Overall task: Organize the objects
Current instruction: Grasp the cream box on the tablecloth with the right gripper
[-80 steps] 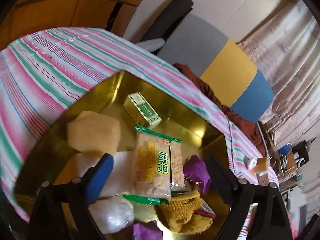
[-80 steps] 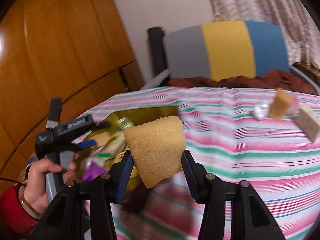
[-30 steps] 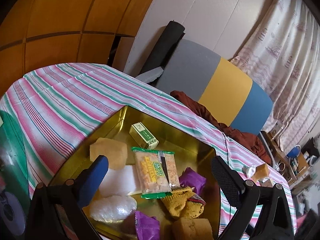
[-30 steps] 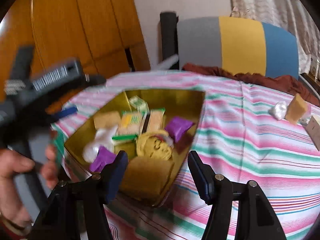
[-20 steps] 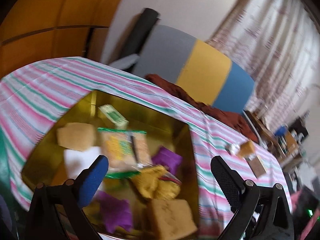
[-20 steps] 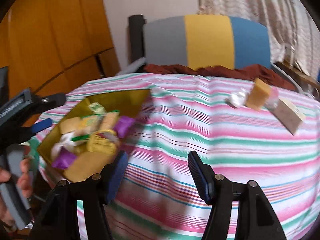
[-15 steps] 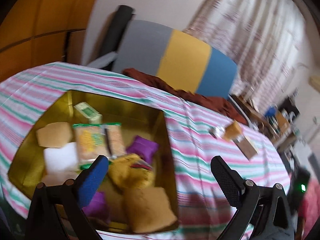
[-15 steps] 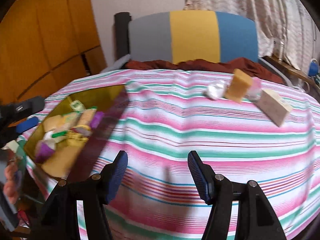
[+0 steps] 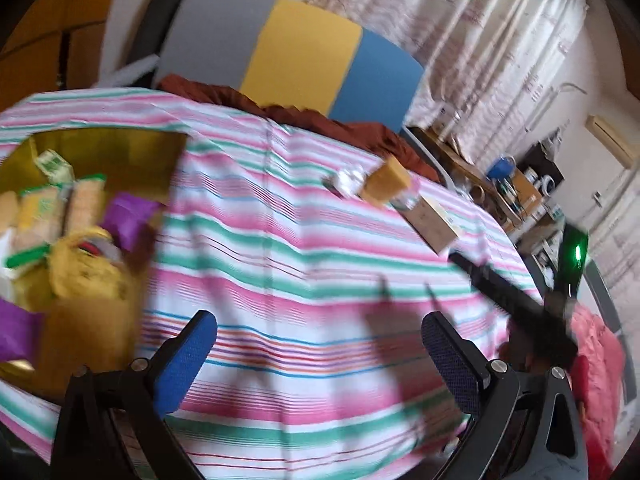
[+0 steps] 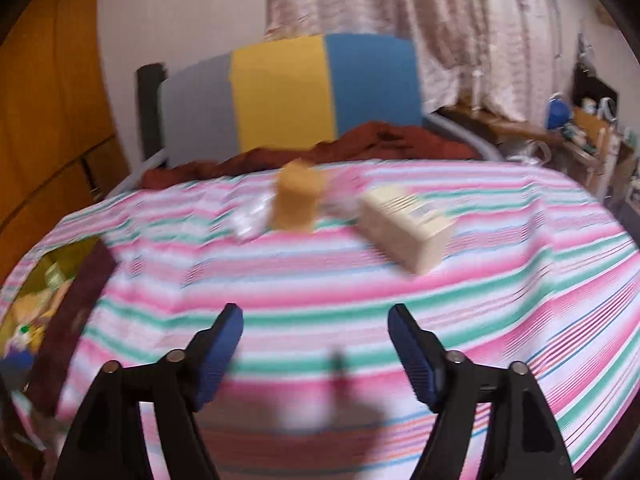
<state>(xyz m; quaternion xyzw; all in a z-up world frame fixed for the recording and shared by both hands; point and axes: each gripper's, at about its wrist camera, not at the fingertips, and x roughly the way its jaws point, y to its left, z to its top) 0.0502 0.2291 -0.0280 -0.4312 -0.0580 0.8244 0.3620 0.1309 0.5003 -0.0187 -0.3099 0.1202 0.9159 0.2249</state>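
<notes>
Yellow sponge block [image 10: 298, 196]: stands upright on the far part of the striped tablecloth [image 10: 360, 292], ahead of the right gripper and well apart from it; blurred in both views; in the left wrist view [image 9: 386, 182] it sits toward the far right of the table.
Clear wrapped item [image 10: 250, 216]: lies just left of the sponge block, touching or nearly so; too blurred to name.
Cream box [image 10: 406, 226]: lies on its side just right of the sponge block, one end angled toward the near right; in the left wrist view [image 9: 434, 226] it is nearer than the sponge.
Gold tray [image 9: 120, 152]: at the left edge of the table, holding a small green carton [image 9: 52, 164], a snack packet [image 9: 44, 212] with green ends, a purple pouch [image 9: 128, 216], a yellow knitted piece [image 9: 86, 268] and a tan sponge [image 9: 88, 336] at the near end; in the right wrist view only its corner [image 10: 60, 256] shows at far left.
Right gripper [image 10: 316, 340]: blue pads spread wide, nothing between them, only tablecloth below; its jaws have just been opening.
Left gripper [image 9: 320, 344]: pads spread wide apart over bare cloth, right of the tray, holding nothing.
Other gripper seen from the left wrist: a dark body with a green light [image 9: 576, 252] at the right, above a red sleeve [image 9: 596, 356].
Behind the table: a chair back [image 10: 288, 92] in grey, yellow and blue panels, a rust-brown cloth [image 10: 360, 144] draped along the far edge, pale curtains [image 10: 400, 12], wooden panels at left.
</notes>
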